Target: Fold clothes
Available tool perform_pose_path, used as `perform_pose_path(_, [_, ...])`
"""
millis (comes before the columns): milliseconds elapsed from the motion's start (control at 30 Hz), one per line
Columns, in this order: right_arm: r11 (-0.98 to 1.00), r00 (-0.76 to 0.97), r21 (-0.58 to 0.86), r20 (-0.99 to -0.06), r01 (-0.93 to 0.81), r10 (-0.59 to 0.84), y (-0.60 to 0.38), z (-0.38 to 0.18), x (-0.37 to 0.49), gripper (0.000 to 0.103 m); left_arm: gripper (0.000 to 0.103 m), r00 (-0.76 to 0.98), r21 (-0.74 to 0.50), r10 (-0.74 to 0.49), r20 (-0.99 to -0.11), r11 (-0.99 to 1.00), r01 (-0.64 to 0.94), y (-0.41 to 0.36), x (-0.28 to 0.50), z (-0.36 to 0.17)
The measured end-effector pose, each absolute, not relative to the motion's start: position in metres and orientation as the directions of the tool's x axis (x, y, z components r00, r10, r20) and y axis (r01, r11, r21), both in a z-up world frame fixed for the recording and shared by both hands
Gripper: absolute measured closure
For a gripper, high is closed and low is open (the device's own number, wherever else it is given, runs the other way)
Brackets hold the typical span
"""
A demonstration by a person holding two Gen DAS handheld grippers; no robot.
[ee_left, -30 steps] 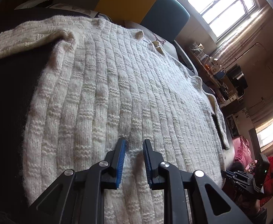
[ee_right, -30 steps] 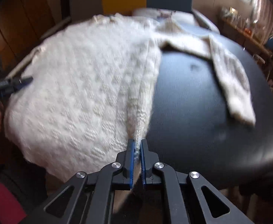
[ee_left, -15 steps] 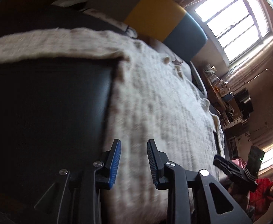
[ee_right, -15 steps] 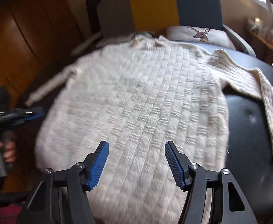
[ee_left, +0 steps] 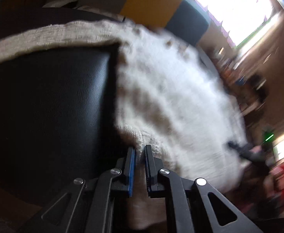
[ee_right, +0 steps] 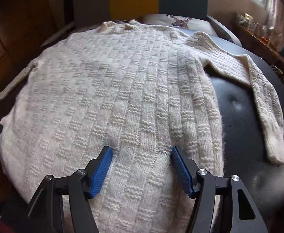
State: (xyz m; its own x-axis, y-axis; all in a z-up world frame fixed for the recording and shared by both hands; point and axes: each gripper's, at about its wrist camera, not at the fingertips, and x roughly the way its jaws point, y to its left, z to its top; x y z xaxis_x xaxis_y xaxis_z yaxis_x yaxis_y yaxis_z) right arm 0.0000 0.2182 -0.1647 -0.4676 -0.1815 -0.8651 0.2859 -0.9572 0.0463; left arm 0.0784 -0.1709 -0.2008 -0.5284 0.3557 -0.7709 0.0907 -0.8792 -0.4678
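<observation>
Lying spread flat on the black tabletop [ee_right: 239,116]: cream sweater [ee_right: 122,97], sleeves out. Pinching its hem corner in left gripper [ee_left: 140,151], jaws nearly closed; hovering right gripper [ee_right: 142,155], jaws wide apart. Probably calling for a matching right-side grip.

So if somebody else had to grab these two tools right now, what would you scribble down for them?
Left hand-held gripper: nearly shut on the sweater's lower left edge; that view is blurred, so check the grip.
Right hand-held gripper: open, over the hem, holding nothing.
Sweater: spread flat, buttons down it seems, on the black padded surface. Right sleeve is bent down its side; left sleeve stretches straight out.
Done: garment laid out.
Left: every fold; probably sleeves in first, then the body.
</observation>
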Motion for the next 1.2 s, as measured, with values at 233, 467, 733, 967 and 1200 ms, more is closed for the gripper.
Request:
perform_pose_path(233, [-0.968, -0.446, 0.036, -0.883, 0.249, -0.148, 0.225, -0.16, -0.007, 0.034, 0.091, -0.562, -0.512, 0.394, -0.727, -0.857, 0.062, -0.163, 0.084, -0.177])
perform_pose_path(467, [-0.961, -0.46, 0.075, -0.866, 0.265, -0.194, 0.201, -0.156, -0.04, 0.023, 0.085, -0.612, -0.495, 0.407, -0.678, -0.868, -0.028, -0.14, 0.034, -0.156])
perform_pose_path(733, [-0.948, -0.487, 0.07, -0.845, 0.312, -0.222, 0.172, -0.167, -0.085, 0.012, 0.089, -0.513, -0.352, 0.289, -0.808, -0.936, 0.028, -0.13, 0.012, -0.206])
perform_pose_path(967, [-0.94, -0.538, 0.043, -0.811, 0.339, -0.232, 0.172, -0.171, -0.075, 0.006, 0.081, -0.589, -0.657, 0.463, -0.663, -0.737, 0.16, -0.194, 0.012, -0.206])
perform_pose_path(1200, [-0.94, -0.542, 0.029, -0.811, 0.339, -0.22, 0.17, -0.171, -0.074, 0.003, 0.075, -0.765, -0.731, 0.208, -0.61, -0.522, 0.441, -0.346, 0.06, -0.195])
